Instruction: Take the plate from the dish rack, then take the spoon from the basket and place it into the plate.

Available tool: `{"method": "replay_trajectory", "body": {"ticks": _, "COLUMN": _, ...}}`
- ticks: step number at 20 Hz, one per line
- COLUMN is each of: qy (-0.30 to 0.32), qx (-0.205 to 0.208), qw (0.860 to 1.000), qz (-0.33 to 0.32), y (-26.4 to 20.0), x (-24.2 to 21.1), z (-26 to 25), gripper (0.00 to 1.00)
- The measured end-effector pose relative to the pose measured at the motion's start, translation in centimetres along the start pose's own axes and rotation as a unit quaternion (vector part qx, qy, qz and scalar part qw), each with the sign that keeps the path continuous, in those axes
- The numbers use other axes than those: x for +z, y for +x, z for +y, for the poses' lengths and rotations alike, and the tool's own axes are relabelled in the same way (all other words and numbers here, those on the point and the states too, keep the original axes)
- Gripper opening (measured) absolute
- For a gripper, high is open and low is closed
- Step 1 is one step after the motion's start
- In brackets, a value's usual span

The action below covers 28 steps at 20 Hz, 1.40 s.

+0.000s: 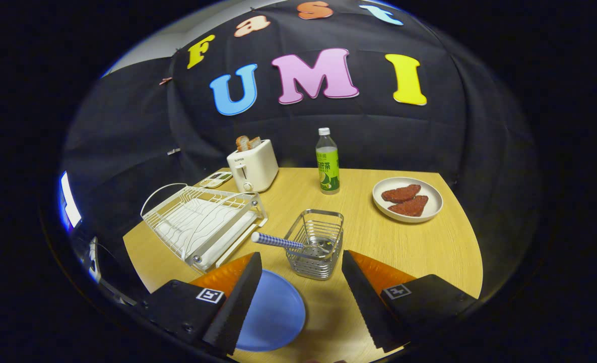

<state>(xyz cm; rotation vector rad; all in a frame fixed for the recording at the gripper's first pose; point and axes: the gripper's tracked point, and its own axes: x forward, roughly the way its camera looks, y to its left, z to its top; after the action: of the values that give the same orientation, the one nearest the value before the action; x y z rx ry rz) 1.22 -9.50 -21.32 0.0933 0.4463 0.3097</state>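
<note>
The blue plate [278, 312] already lies flat on the worktop [404, 242] near its front edge, clear of the white dish rack [202, 227] at the left edge, so the spoon looks to be the step in hand. The spoon [283, 243] sits in the wire basket [316, 244], its bowl down inside and its blue checked handle sticking out over the rim toward the rack.

The likely trouble is the basket itself — it is light and open, and a pull on the slanted handle could tip it or drag it along. The handle is thin and round, so a grip near its tip may let it swivel and drop short of the plate. The basket also stands just beside the plate, and a low approach could knock either one.

The tongs [301, 297] are spread wide and hold nothing — the left finger [238, 297] hangs over the plate's edge, the basket just ahead between the two.
</note>
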Motion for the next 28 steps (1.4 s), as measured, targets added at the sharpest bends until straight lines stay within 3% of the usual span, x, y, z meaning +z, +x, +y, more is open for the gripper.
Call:
{"method": "replay_trajectory", "body": {"ticks": 5, "qy": -0.094, "qx": 0.011, "qw": 0.995, "qz": -0.002, "y": 2.7, "x": -0.5, "z": 1.4, "gripper": 0.98}}
{"method": "replay_trajectory", "body": {"ticks": 8, "qy": -0.106, "qx": 0.017, "qw": 0.994, "qz": -0.025, "y": 3.9, "x": 0.5, "z": 2.2, "gripper": 0.97}}
{"method": "replay_trajectory", "body": {"ticks": 12, "qy": -0.145, "qx": 0.017, "qw": 0.988, "qz": -0.041, "y": 6.0, "x": 1.3, "z": 2.4, "gripper": 0.88}}
{"method": "replay_trajectory", "body": {"ticks": 13, "qy": -0.152, "qx": 0.014, "qw": 0.987, "qz": -0.043, "y": 6.4, "x": 1.2, "z": 2.4, "gripper": 0.81}}
{"method": "replay_trajectory", "body": {"ticks": 16, "qy": -0.158, "qx": 0.007, "qw": 0.986, "qz": -0.046, "y": 7.4, "x": 1.4, "z": 2.3, "gripper": 0.71}}
{"method": "replay_trajectory", "body": {"ticks": 19, "qy": -0.166, "qx": -0.002, "qw": 0.985, "qz": -0.056, "y": 7.4, "x": 1.9, "z": 2.3, "gripper": 0.44}}
{"method": "replay_trajectory", "body": {"ticks": 21, "qy": -0.170, "qx": -0.007, "qw": 0.984, "qz": -0.058, "y": 7.3, "x": 2.2, "z": 2.4, "gripper": 0.31}}
{"method": "replay_trajectory", "body": {"ticks": 24, "qy": -0.162, "qx": -0.016, "qw": 0.986, "qz": -0.045, "y": 7.4, "x": 2.1, "z": 2.0, "gripper": 0.30}}
{"method": "replay_trajectory", "body": {"ticks": 26, "qy": -0.169, "qx": -0.041, "qw": 0.983, "qz": -0.058, "y": 7.3, "x": 3.6, "z": 0.8, "gripper": 0.25}}
{"method": "replay_trajectory", "body": {"ticks": 28, "qy": -0.153, "qx": -0.034, "qw": 0.986, "qz": -0.053, "y": 7.2, "x": 4.1, "z": 0.6, "gripper": 0.17}}
